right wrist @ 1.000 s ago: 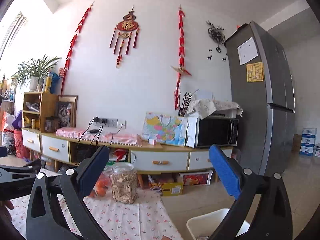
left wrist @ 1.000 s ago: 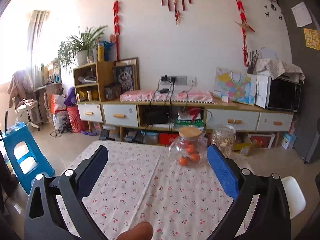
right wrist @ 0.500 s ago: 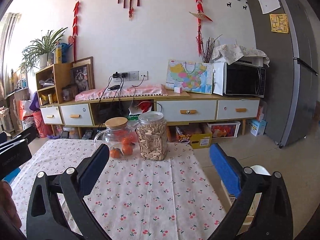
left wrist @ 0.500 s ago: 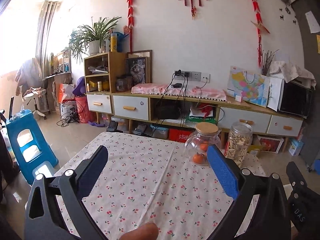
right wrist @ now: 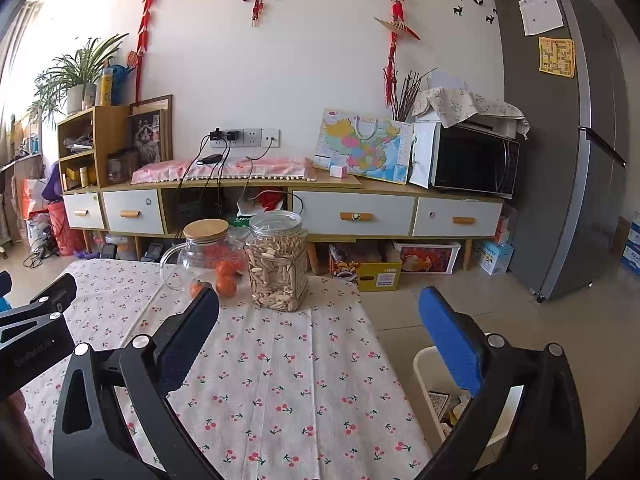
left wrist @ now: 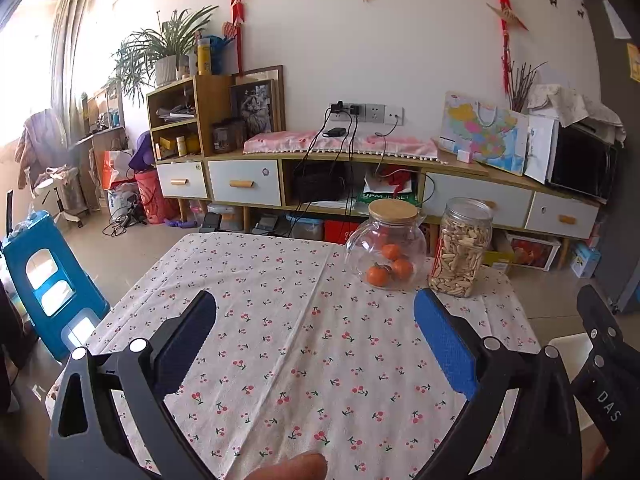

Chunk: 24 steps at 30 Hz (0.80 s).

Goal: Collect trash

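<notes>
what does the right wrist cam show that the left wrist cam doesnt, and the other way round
Only the right wrist view shows the grey fridge and inside the white bin beside the table, with scraps in it. Only the left wrist view shows the blue stool on the floor. Both show the cherry-print tablecloth, the glass jug of oranges, the seed jar, and an open, empty gripper: left, right.

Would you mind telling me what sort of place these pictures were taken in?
Most likely a lived-in home, a combined living and dining room: a table with a cherry-print cloth, a long sideboard carrying a microwave, and a fridge against the side wall.
</notes>
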{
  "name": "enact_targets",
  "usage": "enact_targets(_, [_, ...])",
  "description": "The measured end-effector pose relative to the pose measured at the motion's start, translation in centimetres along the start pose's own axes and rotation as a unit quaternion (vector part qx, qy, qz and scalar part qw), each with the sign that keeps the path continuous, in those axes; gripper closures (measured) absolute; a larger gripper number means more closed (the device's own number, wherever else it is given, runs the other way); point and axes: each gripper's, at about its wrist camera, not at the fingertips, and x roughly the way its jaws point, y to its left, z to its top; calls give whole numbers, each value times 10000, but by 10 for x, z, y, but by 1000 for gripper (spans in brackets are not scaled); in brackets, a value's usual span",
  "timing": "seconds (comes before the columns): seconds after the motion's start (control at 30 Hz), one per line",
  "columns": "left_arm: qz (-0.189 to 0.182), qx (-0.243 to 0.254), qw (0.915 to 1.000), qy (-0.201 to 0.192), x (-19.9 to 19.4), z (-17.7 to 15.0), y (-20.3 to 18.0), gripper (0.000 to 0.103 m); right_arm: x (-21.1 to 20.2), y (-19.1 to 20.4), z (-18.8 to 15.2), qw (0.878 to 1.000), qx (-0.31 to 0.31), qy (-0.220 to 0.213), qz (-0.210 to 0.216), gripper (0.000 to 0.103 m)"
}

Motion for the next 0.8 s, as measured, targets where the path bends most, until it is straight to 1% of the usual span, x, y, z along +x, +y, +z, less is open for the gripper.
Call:
enact_targets(0.17, [-174,-23,9996,237,6,-3,-4,7,9,-2,-3,9997,39,213,-68,7])
enact_targets(0.4, [-358,-224,9976,550,14,-5,-1,7,12,3,-5,9996,-44,280,-70,7])
enact_targets(0.53, [-349,-205,9976,555,13,-5,-2,7,15,2,-5,9994,-31,348,-70,7])
enact_targets(0.8, [-372,-220,9971,632,15,-6,-5,7,14,-4,-6,9993,14,340,-139,7])
